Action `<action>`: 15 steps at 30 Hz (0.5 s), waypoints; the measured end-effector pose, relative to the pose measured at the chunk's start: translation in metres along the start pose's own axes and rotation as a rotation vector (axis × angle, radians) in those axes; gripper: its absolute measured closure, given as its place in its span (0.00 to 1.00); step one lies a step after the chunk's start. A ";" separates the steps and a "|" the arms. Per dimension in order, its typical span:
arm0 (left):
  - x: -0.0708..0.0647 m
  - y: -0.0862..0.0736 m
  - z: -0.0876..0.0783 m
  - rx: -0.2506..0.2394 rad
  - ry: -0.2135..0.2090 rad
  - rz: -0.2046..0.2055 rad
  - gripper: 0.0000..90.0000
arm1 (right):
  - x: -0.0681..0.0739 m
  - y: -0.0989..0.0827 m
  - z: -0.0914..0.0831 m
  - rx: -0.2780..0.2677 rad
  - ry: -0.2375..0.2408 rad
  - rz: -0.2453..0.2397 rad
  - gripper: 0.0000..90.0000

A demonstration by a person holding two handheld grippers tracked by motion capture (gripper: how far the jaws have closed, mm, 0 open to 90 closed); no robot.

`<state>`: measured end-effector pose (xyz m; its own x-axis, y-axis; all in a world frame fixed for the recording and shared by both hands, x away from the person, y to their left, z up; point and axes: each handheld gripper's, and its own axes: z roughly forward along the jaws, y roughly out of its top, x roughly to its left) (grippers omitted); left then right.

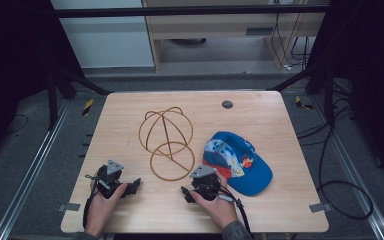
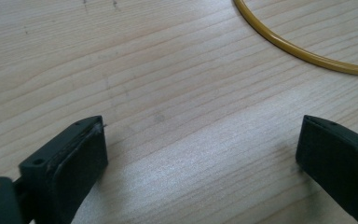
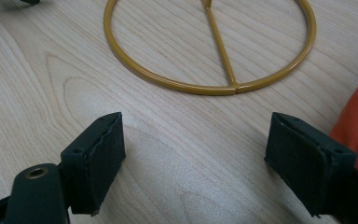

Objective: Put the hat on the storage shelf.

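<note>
A pale wooden table [image 1: 130, 125] is seen from above, with a person's two hands coming in from the near edge at six o'clock. At the table's centre lies a golden wire hat stand [image 1: 166, 142]: a domed cage of thin hoops, with a flat ring base reaching toward six o'clock. It lies tipped on its side, so it likely needs setting up before it can hold anything. At about four o'clock from the centre, just beside the stand's base ring, sits a blue cap [image 1: 240, 162] with a colourful printed front panel and an orange underside.

The left gripper [image 1: 130, 187] rests at about seven o'clock, jaws spread wide over bare wood, nothing between them; its own view catches a curve of the ring at upper right. The right gripper [image 1: 186, 194] rests near six o'clock, between the ring and the cap, its jaws also spread apart and empty. Its view faces the ring, with orange cap fabric at its right edge. Both tools seem parked near the two objects, probably ready to reach for the stand and cap.
</note>
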<state>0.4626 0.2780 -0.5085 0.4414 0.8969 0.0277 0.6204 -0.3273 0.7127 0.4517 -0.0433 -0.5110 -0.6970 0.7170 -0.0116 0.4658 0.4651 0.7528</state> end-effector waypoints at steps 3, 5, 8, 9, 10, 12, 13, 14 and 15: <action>0.000 0.000 0.000 0.002 0.008 -0.008 0.01 | 0.000 0.000 0.000 -0.002 -0.012 0.010 0.22; 0.000 0.000 0.000 0.002 0.007 -0.012 0.00 | 0.003 0.001 0.001 -0.004 -0.016 0.010 0.21; 0.000 0.000 0.000 0.002 0.004 -0.013 0.00 | 0.005 0.005 -0.006 0.010 -0.009 0.008 0.20; 0.000 0.000 0.000 0.002 0.004 -0.013 0.00 | 0.005 0.005 -0.006 0.010 -0.009 0.008 0.20; 0.000 0.000 0.001 0.002 0.002 -0.015 0.00 | 0.005 0.007 -0.010 0.006 -0.006 0.006 0.20; 0.000 0.000 0.001 0.003 0.002 -0.012 0.00 | 0.003 0.018 -0.025 -0.001 -0.006 -0.013 0.18; 0.000 0.000 0.001 0.002 0.002 -0.015 0.00 | -0.004 0.027 -0.039 0.012 -0.027 -0.044 0.17; 0.000 0.000 0.001 0.002 0.001 -0.015 0.00 | -0.007 0.030 -0.045 0.015 -0.037 -0.054 0.17; 0.000 0.000 0.001 0.002 0.001 -0.015 0.00 | -0.007 0.030 -0.045 0.015 -0.037 -0.054 0.17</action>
<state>0.4631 0.2775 -0.5087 0.4311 0.9021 0.0180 0.6284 -0.3145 0.7115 0.4459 -0.0580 -0.4588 -0.7010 0.7090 -0.0766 0.4362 0.5112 0.7405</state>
